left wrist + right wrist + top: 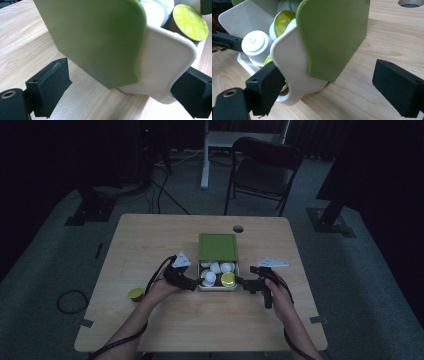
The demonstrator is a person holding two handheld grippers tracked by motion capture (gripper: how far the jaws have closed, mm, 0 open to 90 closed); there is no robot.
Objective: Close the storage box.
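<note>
From above, we saw the white box [218,276] with its green sleeve [218,247] near the middle of the desk [150,240], the left claw [198,283] at its left wall and the right claw [243,282] at its right. That view also showed a stray yellow-green capsule [135,293] by our left wrist. The left claw's own view showed its jaws spread wide, one touching the box's corner. The right claw's view showed open jaws too, one against the box's rim, beside a white capsule [257,46]
</note>
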